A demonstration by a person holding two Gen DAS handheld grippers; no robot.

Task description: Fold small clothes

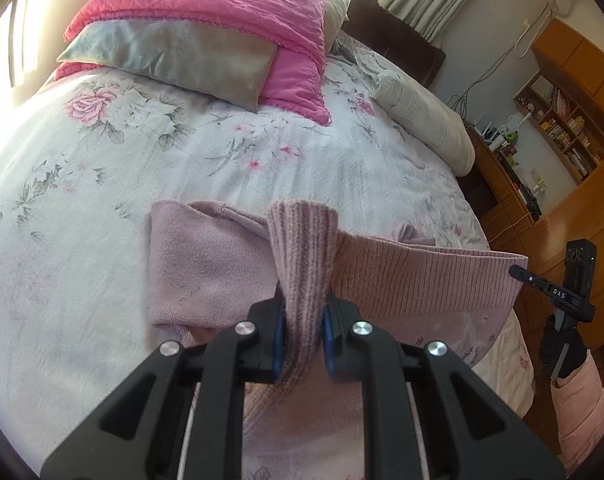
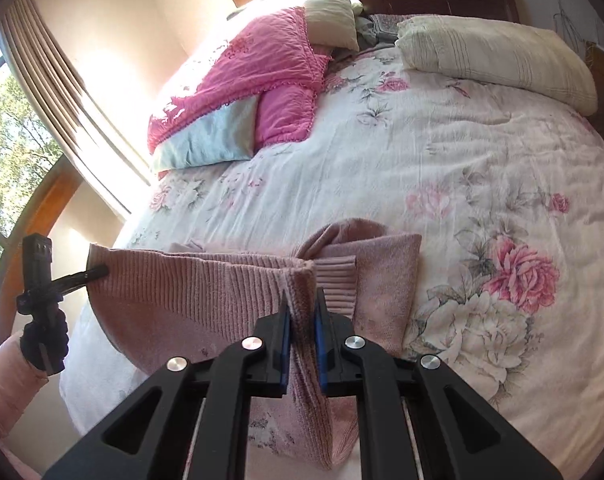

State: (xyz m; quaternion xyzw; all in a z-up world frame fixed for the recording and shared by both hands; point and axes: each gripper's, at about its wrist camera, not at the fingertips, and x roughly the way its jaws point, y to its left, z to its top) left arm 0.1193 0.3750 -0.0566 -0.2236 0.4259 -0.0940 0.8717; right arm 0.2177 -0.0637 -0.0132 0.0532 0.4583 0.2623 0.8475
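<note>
A dusty-pink knit sweater (image 1: 206, 264) lies partly on the bed, its ribbed hem lifted and stretched between both grippers. My left gripper (image 1: 303, 320) is shut on a bunched piece of the ribbed hem. At the far right of the left wrist view, the right gripper (image 1: 519, 271) pinches the hem's other corner. In the right wrist view, the right gripper (image 2: 302, 320) is shut on the sweater (image 2: 182, 292), with a ribbed cuff beside it. The left gripper (image 2: 102, 270) holds the hem's far left corner. The sweater's folded body rests on the quilt beyond.
The floral quilt (image 1: 182, 152) covers the bed. A pink pillow (image 1: 230, 8) and a grey pillow (image 1: 174, 60) lie at the back, a cream pillow (image 2: 497, 56) by the headboard. Wooden shelves (image 1: 561, 128) stand to the right, a curtained window (image 2: 54, 80) to the left. A gloved hand (image 2: 46, 336) holds the left gripper.
</note>
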